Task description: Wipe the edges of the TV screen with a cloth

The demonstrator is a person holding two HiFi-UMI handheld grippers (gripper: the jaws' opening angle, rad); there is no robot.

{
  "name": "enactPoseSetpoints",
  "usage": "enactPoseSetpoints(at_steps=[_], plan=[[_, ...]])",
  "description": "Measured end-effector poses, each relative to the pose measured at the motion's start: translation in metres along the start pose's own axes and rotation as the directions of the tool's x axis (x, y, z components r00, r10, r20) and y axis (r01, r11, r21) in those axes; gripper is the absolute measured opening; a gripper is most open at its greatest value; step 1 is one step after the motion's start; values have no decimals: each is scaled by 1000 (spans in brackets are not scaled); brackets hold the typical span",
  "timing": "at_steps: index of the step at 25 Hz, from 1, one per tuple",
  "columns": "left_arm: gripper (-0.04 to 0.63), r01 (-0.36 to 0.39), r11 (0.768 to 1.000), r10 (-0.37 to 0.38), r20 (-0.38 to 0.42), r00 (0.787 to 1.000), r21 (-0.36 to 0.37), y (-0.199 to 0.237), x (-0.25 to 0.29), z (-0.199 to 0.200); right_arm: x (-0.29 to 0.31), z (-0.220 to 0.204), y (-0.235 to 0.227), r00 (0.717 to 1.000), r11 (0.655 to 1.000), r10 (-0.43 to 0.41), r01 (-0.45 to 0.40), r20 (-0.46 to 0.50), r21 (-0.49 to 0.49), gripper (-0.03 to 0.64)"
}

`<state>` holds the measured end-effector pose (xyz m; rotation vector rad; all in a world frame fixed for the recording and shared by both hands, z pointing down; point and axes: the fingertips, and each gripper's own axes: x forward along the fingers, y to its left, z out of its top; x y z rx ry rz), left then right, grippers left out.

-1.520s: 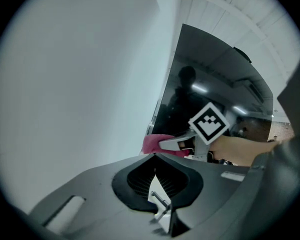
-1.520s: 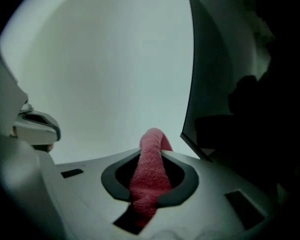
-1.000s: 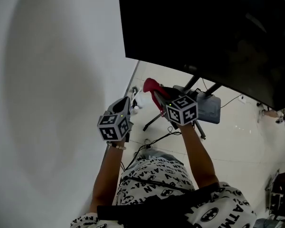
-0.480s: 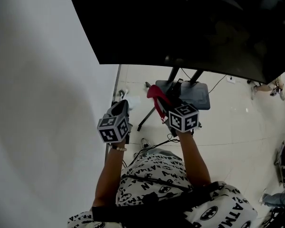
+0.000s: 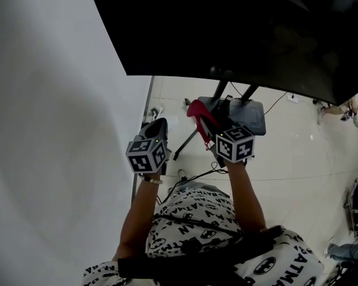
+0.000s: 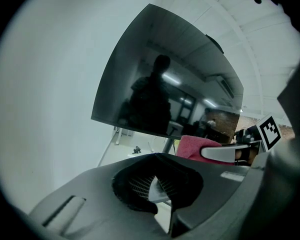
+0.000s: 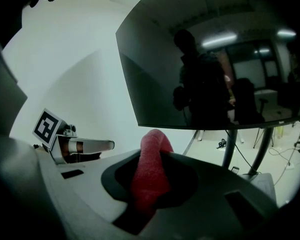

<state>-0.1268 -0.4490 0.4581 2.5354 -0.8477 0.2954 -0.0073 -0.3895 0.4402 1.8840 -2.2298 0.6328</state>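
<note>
Red fleecy cloth (image 7: 149,178), pinched in the closed jaws of the right gripper (image 5: 210,127), held just below and apart from the dark TV screen's (image 5: 238,28) lower edge; left gripper (image 6: 154,184) closed, empty; edge-wiping apparently not yet begun.

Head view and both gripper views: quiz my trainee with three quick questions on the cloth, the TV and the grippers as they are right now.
1. True or false: the red fleecy cloth is clamped in the left gripper.
2. Where is the cloth relative to the large black TV screen? A) pressed on its lower edge B) below that edge, not touching it C) dropped on the floor
3. What stands between the left gripper's jaws?
Key: 1 false, the right gripper holds it; 2 B; 3 nothing, the jaws are shut together.
</note>
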Motion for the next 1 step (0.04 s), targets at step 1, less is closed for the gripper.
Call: enactPoseSetpoints(at_steps=[1], plan=[[3, 0, 1000, 0, 0, 1000, 0, 1, 0, 0, 2, 0, 1, 1000, 1000, 0, 0, 0, -6, 60]])
